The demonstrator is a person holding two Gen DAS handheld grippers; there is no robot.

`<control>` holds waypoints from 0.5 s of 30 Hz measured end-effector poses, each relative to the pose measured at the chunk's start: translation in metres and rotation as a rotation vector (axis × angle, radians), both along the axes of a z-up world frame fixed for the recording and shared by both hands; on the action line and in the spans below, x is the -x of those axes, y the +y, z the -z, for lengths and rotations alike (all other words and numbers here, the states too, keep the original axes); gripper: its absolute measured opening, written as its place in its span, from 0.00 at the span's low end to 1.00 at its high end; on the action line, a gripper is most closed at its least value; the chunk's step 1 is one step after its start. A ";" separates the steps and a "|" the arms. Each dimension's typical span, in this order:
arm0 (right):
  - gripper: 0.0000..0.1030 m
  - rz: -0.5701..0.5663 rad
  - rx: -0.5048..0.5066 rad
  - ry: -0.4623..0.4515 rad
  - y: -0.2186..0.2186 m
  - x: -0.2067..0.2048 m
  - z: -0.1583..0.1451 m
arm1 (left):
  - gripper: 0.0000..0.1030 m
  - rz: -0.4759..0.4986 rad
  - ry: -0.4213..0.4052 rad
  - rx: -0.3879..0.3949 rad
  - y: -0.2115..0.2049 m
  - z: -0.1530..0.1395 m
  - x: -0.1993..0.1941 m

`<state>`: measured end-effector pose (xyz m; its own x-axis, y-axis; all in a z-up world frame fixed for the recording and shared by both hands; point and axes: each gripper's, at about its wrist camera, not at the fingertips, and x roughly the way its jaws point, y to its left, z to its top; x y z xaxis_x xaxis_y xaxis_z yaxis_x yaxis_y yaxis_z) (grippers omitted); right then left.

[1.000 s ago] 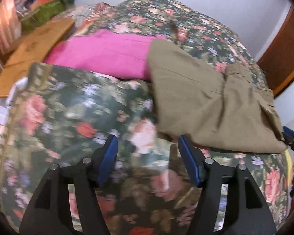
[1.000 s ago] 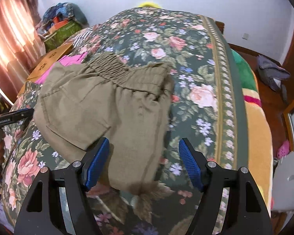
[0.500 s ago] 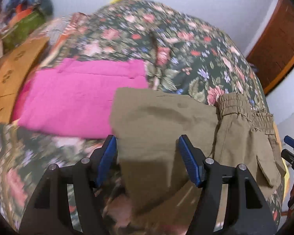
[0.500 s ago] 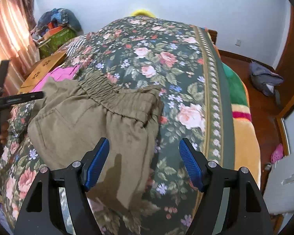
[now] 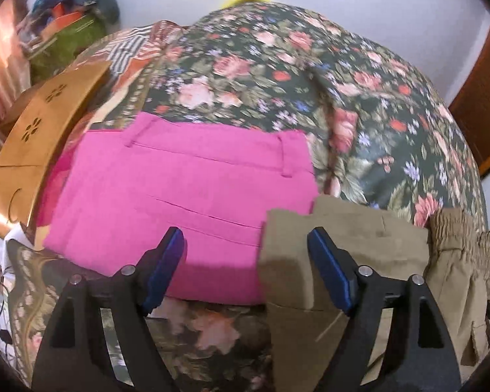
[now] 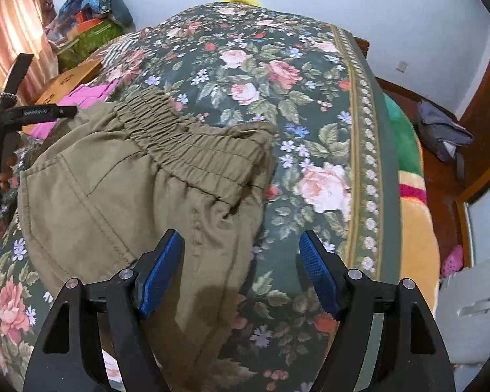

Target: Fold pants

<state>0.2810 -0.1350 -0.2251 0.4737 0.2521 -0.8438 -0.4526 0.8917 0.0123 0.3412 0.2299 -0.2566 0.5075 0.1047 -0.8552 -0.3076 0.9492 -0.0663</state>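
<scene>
Khaki pants [image 6: 121, 189] lie folded on the floral bedspread [image 6: 277, 75], elastic waistband [image 6: 192, 143] toward the far side. In the left wrist view the khaki pants [image 5: 369, 238] lie at the lower right, their folded edge next to folded pink pants [image 5: 179, 189]. My left gripper [image 5: 248, 271] is open and empty, above the seam between the pink and khaki pants. My right gripper [image 6: 241, 274] is open and empty, above the right edge of the khaki pants. The left gripper's body [image 6: 23, 114] shows at the left of the right wrist view.
A wooden board [image 5: 45, 124] lies at the bed's left edge, with a pile of bags and clothes [image 5: 72, 23] behind it. A striped blanket [image 6: 408, 176] hangs off the bed's right side. A grey bag [image 6: 441, 130] lies on the wooden floor. A white wall stands behind.
My left gripper has moved forward and left, from the bedspread in front of the khaki pants to over the pink and khaki edge. My right gripper has moved slightly forward over the pants.
</scene>
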 end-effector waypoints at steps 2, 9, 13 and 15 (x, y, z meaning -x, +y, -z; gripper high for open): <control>0.70 0.001 0.011 -0.019 -0.002 0.001 -0.004 | 0.78 0.004 -0.013 -0.005 0.003 -0.008 0.007; 0.70 0.037 -0.069 -0.092 -0.016 0.011 -0.031 | 0.78 0.076 -0.026 0.058 -0.005 -0.021 0.045; 0.75 0.057 -0.140 -0.053 -0.019 0.007 -0.033 | 0.78 0.093 -0.011 0.125 -0.008 -0.012 0.059; 0.75 0.040 -0.163 -0.014 -0.017 0.004 -0.029 | 0.78 0.103 0.010 0.156 -0.011 -0.003 0.065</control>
<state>0.2769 -0.1522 -0.1965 0.4979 0.3657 -0.7863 -0.4177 0.8958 0.1521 0.2761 0.2189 -0.2531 0.5003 -0.0816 -0.8620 -0.2108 0.9541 -0.2127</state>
